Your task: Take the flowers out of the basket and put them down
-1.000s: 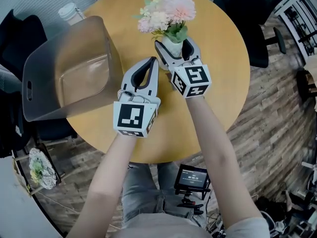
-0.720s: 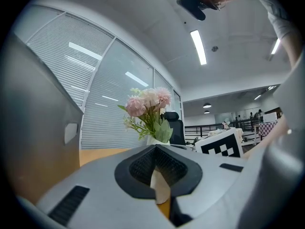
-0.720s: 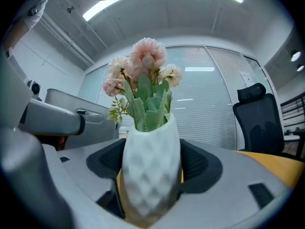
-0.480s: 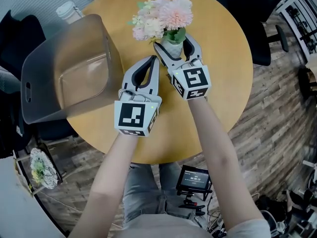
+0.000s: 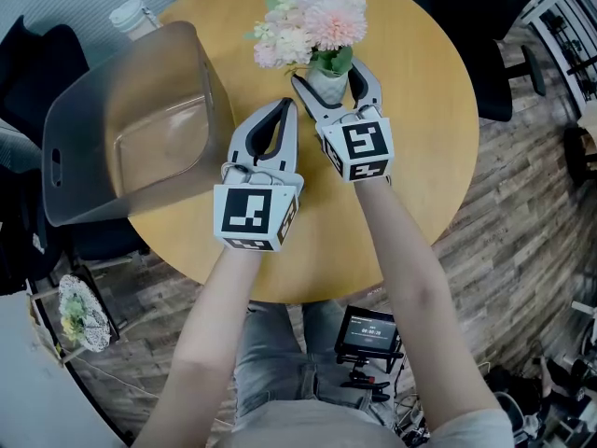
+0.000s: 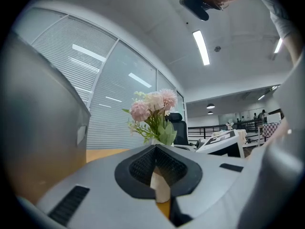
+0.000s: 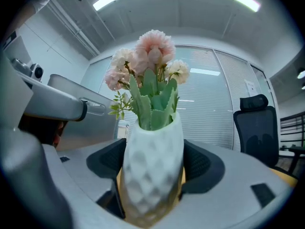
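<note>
Upper left of head view: a white-capped bottle [image 5: 135,17] stands at the table's far edge, just behind the grey basket [image 5: 79,119]. The basket takes up the left part of the round wooden table [image 5: 410,129], w/ its outer wall hanging past the table edge on the left. Its opening faces the camera, so the bottom shows. In the left gripper view, the basket wall [image 6: 38,128] fills the left side of the frame.

Centre: the left gripper [image 5: 288,108] lies low over the table, just right of the basket, pointing toward the top of the frame. Its jaws are pressed together w/ nothing between them. The left gripper view shows the same thing, tips [image 6: 156,175] meeting and only a sliver of table past them, w/ the flowers [image 6: 152,111] beyond, slightly left of centre.

Right of centre: the right gripper [image 5: 328,77] has its jaws spread narrowly around a white dimpled vase [image 5: 326,89], pads touching it on both sides. The right gripper view confirms that the vase [image 7: 152,171] sits upright between the pads, w/ green leaves and pink and cream flowers [image 7: 147,66] above. Can't tell whether its base rests on the wood. The flowers [image 5: 312,26] are outside the basket, near the table's top-centre and apart from the basket.

Upper right: a black office chair [image 5: 466,26] stands beside the table. Bottom centre, on the floor by the person's knees, is a small screen device [image 5: 368,332].
</note>
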The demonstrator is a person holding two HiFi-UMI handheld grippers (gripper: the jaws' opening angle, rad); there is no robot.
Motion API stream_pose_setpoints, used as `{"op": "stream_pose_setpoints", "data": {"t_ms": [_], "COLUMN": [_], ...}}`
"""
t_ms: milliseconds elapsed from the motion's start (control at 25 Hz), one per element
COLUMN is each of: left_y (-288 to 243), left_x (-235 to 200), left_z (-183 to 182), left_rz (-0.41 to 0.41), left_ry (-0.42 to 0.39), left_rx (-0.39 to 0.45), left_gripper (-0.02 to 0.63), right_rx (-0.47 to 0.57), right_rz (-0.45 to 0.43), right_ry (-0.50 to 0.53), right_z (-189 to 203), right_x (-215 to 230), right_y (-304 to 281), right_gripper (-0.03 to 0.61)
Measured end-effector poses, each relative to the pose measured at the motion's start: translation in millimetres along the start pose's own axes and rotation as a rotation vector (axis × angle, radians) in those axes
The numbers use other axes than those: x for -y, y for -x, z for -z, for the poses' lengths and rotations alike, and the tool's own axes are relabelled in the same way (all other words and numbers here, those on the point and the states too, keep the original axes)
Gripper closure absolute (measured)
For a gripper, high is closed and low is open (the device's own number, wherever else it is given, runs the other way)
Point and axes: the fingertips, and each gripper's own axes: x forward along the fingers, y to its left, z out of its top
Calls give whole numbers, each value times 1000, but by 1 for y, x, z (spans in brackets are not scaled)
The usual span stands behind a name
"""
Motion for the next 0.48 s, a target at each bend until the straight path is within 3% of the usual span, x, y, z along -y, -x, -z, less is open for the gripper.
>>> {"op": "stream_pose_setpoints", "data": {"t_ms": [480], "left_y": [0], "left_x": [2], "left_z": [-1], "left_rz": [16], "left_ry": [-14], "left_rx": [-6], "left_gripper": [611], "right_rx": [-25], "right_rz": [0], "right_ry": [-1], "right_z": [4], "right_x": [0], "right_y": [0], "right_gripper": [218]}}
